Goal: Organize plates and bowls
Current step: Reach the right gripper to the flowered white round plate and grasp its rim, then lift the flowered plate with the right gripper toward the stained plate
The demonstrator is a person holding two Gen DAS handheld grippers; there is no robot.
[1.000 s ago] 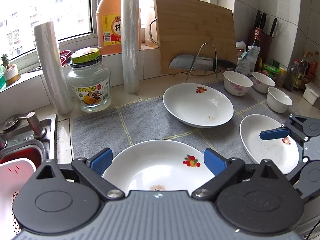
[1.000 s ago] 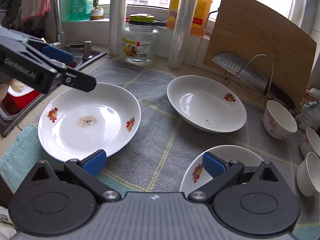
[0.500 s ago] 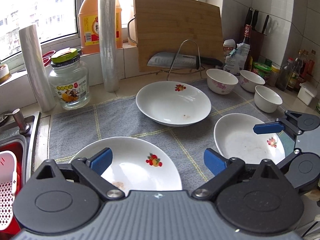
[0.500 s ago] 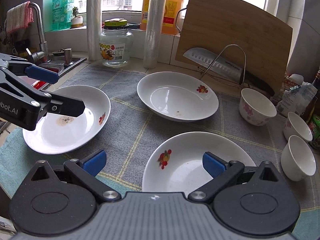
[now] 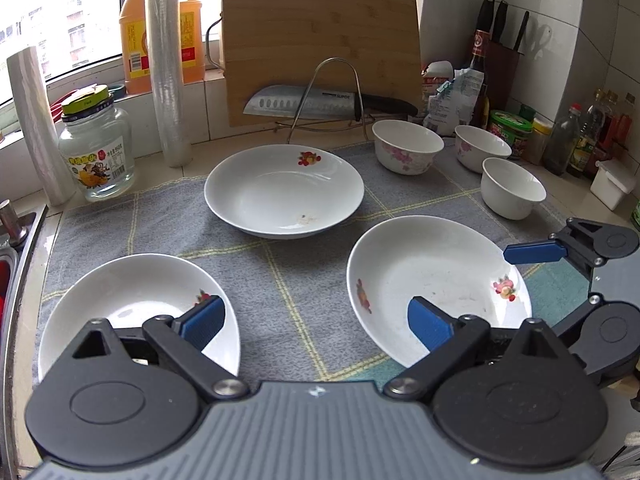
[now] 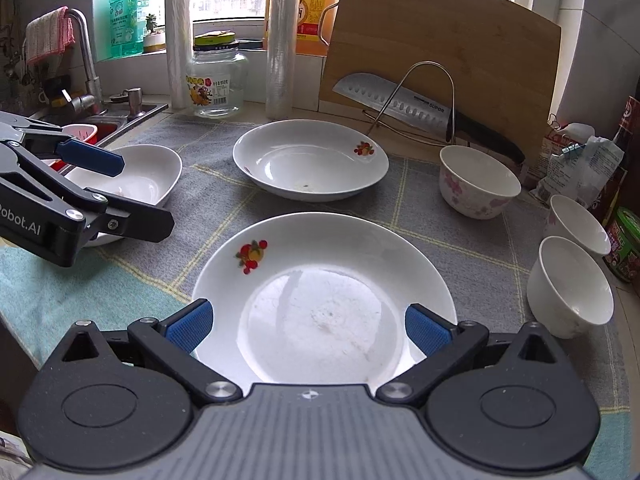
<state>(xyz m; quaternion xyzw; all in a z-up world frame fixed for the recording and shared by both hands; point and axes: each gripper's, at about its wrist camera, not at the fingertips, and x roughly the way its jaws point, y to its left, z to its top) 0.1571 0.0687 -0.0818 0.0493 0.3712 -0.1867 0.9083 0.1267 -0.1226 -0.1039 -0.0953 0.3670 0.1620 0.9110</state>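
Both grippers have shifted rightward along the counter since a second ago.
Left gripper (image 5: 314,320) is spread wide and empty above the cloth (image 5: 280,280) between two plates; right gripper (image 6: 308,326) hangs spread over the near plate (image 6: 324,300), gripping nothing. Three bowls (image 6: 478,186) stand at right.

Kitchen counter by a bright window

Daylight pours through the window (image 5: 60,12) at upper left – white tiled wall (image 5: 560,20) at upper right, steel sink (image 6: 120,114) with faucet (image 6: 86,60) at left, grey checked cloth (image 5: 280,272) across the counter.
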